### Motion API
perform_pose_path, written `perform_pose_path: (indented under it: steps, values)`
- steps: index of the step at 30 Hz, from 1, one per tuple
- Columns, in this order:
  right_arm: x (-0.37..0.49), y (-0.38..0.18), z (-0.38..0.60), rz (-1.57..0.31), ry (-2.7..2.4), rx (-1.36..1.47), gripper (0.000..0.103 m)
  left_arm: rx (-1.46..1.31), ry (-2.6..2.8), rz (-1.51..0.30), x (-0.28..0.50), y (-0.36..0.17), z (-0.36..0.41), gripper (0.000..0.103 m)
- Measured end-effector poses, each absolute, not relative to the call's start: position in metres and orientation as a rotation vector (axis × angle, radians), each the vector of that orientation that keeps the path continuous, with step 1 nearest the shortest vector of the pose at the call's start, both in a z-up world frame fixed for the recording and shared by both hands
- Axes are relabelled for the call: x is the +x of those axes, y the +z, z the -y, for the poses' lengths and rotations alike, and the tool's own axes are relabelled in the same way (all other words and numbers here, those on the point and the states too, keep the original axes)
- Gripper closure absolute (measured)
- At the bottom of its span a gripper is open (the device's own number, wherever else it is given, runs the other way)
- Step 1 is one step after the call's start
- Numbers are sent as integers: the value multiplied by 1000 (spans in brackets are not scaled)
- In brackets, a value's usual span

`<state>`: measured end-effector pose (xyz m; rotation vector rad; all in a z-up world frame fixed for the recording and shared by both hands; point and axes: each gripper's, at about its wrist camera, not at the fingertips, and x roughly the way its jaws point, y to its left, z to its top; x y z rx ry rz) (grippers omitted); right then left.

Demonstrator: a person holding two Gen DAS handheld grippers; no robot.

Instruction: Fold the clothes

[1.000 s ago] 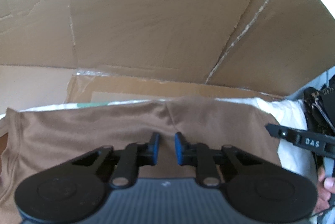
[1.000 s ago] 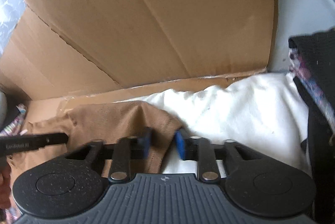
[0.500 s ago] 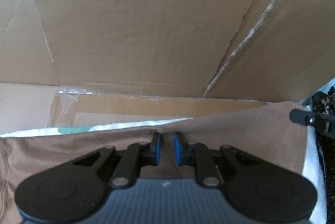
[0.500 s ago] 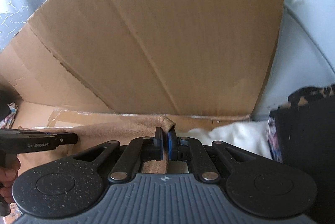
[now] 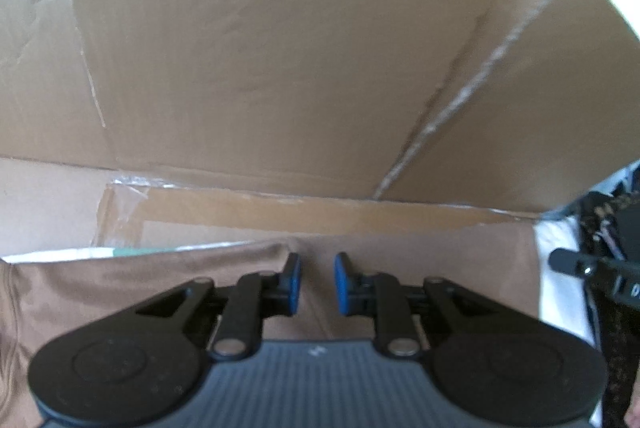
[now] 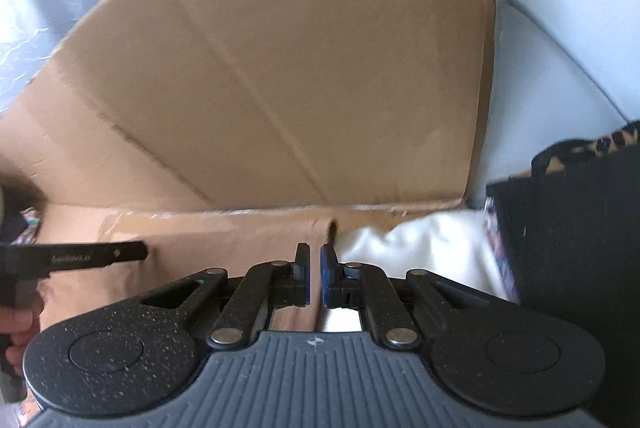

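Where left tool (image 5: pixel 314 283) gapes, only right view shows black bag (image 6: pixel 576 248).

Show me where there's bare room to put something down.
Bare cardboard lies left, beyond the brown garment. The white cloth is open between garment and black bag. The right side by that bag looks crowded.

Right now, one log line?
left claw open over brown garment | right claw narrow gap at its edge, grip unclear | cardboard behind
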<state>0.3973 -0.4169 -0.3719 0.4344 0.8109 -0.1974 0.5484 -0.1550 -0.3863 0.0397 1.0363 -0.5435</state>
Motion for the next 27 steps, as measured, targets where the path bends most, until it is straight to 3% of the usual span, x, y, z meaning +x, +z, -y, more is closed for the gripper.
perform_pose_path:
  steps: [5,9,12,27]
  values:
    - [370,-370,407,-819,-164,470,77,53,-577,-1041,527,-371,153,84]
    - [347,-367,398,-840,-138,478,74,67,-593,-1058,511,-364,150,83]
    - [332,-371,390,-869,-117,466,61,78,-606,-1071,498,-358,148,82]
    - [311,-405,354,-957,-48,362,53,86,-626,-1128,481,-368,143,80]
